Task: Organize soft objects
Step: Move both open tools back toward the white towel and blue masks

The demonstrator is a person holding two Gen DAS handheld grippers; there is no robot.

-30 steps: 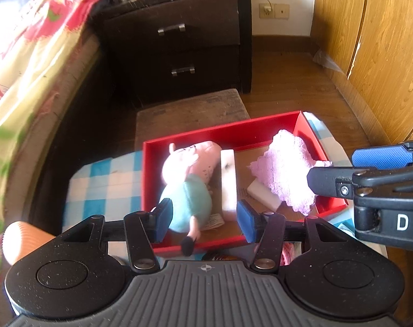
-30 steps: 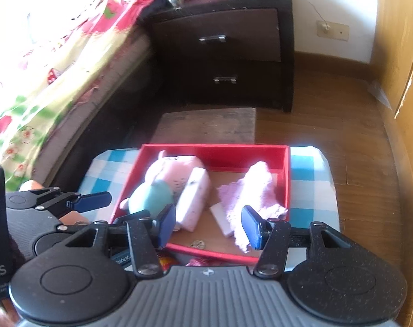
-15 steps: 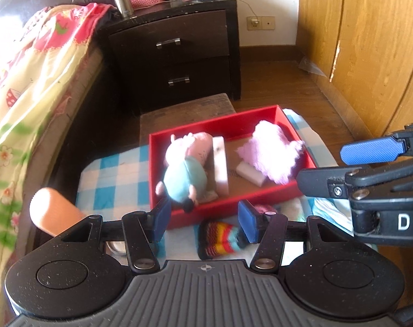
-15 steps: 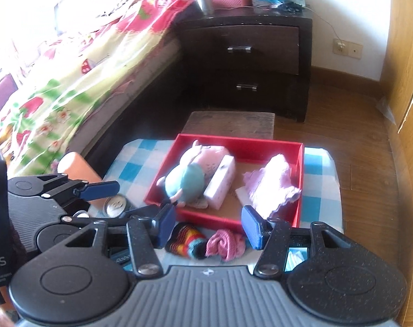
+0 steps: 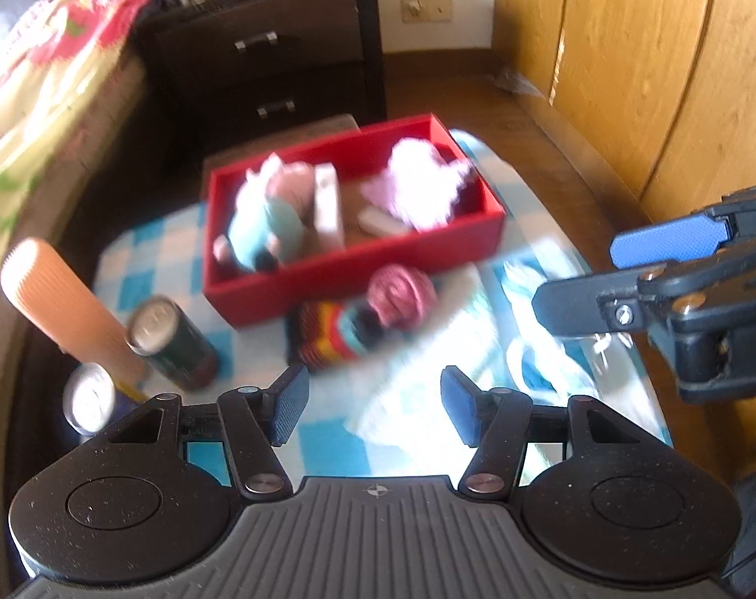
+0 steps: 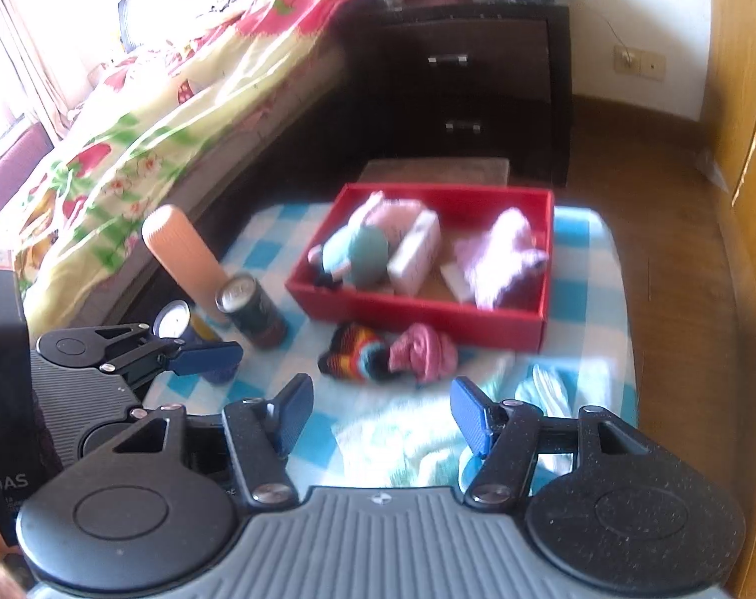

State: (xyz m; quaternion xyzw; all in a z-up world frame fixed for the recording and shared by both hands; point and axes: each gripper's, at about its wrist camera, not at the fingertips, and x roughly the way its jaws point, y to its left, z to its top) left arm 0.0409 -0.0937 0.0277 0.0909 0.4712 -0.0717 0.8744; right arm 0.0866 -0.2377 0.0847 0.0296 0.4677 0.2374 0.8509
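Currently, left gripper (image 5: 373,412): the jaws have just been opening and are held apart with nothing between them, only checked cloth (image 5: 328,454) seen through the gap.
Right gripper (image 6: 381,414): likewise just opened further and empty, poised above a pale towel (image 6: 407,444) lying at the near edge of the cloth.
Reason for the posture: both tools are kept angled down over the near side of the table, judged to be a stance for choosing the next soft thing.
Loose soft items: a striped sock (image 6: 350,357) and a pink rolled sock (image 6: 425,352) are left touching each other just in front of the red box (image 6: 417,317); they are judged to be next, being outside it.
Already stowed: a plush pig (image 6: 363,249) is laid in the left part, a white block (image 6: 417,249) leans beside it, and a pink fluffy cloth (image 6: 500,254) is bunched at the right.
Room in the box: little bare floor is seen between the block and the fluffy cloth.
Obstacles at left: a dark can (image 6: 253,312), a second can (image 6: 175,322) and an orange ribbed cylinder (image 6: 183,254) are grouped near the left edge, well apart from the socks.
Edges: the box's near wall is to be cleared from above; the right side of the cloth is open.
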